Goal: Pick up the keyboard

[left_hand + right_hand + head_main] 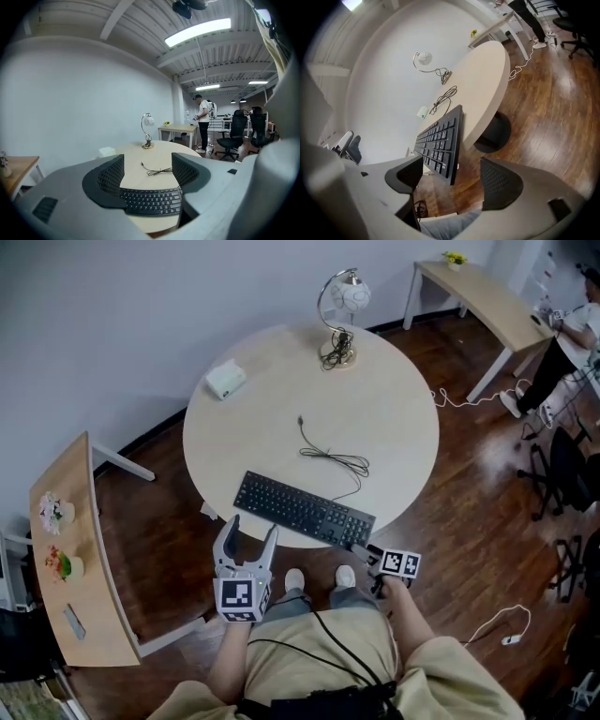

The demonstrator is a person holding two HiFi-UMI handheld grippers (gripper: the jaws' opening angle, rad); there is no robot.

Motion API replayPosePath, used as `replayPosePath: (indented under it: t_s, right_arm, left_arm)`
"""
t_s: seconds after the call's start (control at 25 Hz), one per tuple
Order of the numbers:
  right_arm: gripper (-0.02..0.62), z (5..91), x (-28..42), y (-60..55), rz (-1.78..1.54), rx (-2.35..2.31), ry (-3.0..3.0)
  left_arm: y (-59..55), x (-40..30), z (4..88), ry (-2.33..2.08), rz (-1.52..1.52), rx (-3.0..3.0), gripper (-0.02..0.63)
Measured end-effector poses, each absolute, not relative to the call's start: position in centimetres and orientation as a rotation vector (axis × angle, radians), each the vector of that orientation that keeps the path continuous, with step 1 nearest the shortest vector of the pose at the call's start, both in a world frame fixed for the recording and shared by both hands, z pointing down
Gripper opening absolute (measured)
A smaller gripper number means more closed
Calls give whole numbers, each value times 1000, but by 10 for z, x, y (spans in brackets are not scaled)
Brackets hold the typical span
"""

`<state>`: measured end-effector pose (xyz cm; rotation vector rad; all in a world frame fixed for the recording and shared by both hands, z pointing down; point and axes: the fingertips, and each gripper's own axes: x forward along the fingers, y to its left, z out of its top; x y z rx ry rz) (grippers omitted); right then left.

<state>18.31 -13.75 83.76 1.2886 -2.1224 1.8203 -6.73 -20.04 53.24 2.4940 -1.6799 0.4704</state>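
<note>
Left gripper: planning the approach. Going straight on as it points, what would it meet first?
Probably the keyboard, whose near edge lies ahead between the open jaws of the left gripper; its height over it is unclear.

1. The round pale wood-look table [394, 409] is smooth and matt.
2. On the table, the flat black plastic keyboard [303, 510] looks matt.
3. Around the table, the dark plank wood floor [469, 521] is glossy.

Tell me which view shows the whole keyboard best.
Head view: the keyboard lies whole, seen from above, on the round table. The left gripper view shows only part past the left claw; the right gripper view shows it end-on, foreshortened.
</note>
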Motion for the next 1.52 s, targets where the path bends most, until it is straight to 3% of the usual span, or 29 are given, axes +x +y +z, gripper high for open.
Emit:
replayPosePath:
  t_s: [0.08, 0.24, 0.6, 0.88, 1.52]
  right_arm:
    - [377, 842, 174, -142, 1827, 1240, -2129]
    - [221, 846, 164, -147, 1885, 1231, -2093]
    - [159, 815, 167, -148, 1892, 1286, -2150]
    - [89, 703, 166, -195, 1934, 1335, -2601]
    - [81, 465, 134, -329, 859, 1239, -2920]
  left_arm:
    - [-198, -70, 533, -1683, 492, 2478, 308]
    - [-194, -77, 537, -1708, 503, 2455, 308]
    - [-191, -81, 547, -1701, 489, 2452, 308]
    - [-199, -81, 543, -1670, 466, 2469, 308]
    - [-227, -98, 492, -1729, 320, 2533, 308]
